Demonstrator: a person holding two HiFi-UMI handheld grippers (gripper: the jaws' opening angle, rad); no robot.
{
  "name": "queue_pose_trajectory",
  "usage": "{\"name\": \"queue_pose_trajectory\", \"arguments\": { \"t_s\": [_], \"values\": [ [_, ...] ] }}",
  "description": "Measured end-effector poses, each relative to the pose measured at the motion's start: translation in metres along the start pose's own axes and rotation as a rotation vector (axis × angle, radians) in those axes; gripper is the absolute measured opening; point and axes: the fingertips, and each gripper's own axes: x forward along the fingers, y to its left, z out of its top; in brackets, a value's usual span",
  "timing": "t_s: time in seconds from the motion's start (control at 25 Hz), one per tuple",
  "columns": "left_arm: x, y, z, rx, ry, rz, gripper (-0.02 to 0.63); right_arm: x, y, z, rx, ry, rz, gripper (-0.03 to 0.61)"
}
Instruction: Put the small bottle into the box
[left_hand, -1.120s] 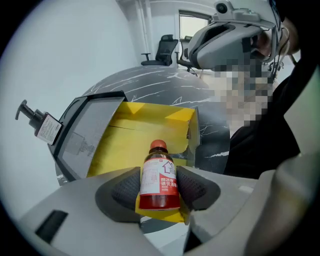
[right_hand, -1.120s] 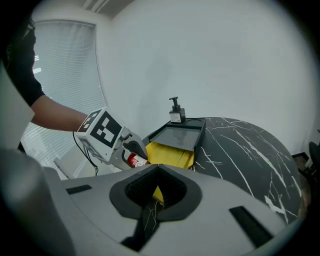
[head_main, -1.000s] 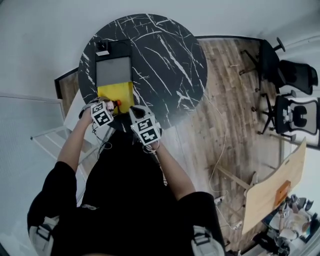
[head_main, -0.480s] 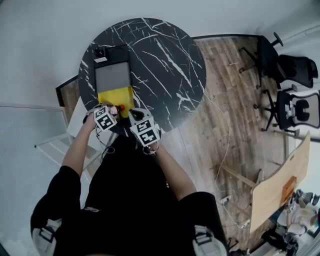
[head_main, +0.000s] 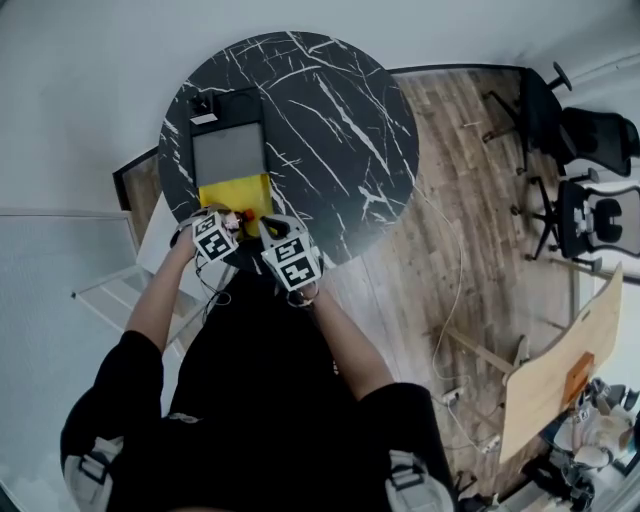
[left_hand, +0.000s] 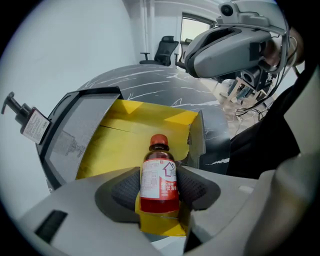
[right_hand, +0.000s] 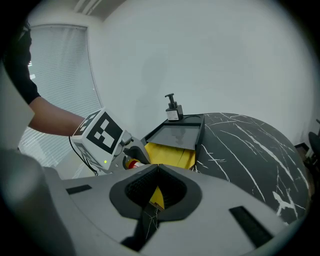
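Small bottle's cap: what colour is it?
The cap on the small bottle is red; the left gripper view shows it best.

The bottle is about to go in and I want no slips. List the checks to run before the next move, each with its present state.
1. Left gripper clamps the small bottle from both sides: ok.
2. Bottle upright, red cap on top: ok.
3. Yellow box open, its inside showing: ok.
4. Right gripper shut on the near flap: ok.
5. Bottle inside the box: not ok, it hangs at the near edge.
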Motion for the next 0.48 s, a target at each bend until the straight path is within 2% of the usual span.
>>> {"name": "queue_pose_trajectory", "arguments": {
  "t_s": [0.48],
  "values": [
    [-0.02,0.005,-0.008,-0.056,-0.038,0.097,0.216,0.002,0.011,0.005,-0.02,-0.019,0.024,-0.003]
  ]
}}
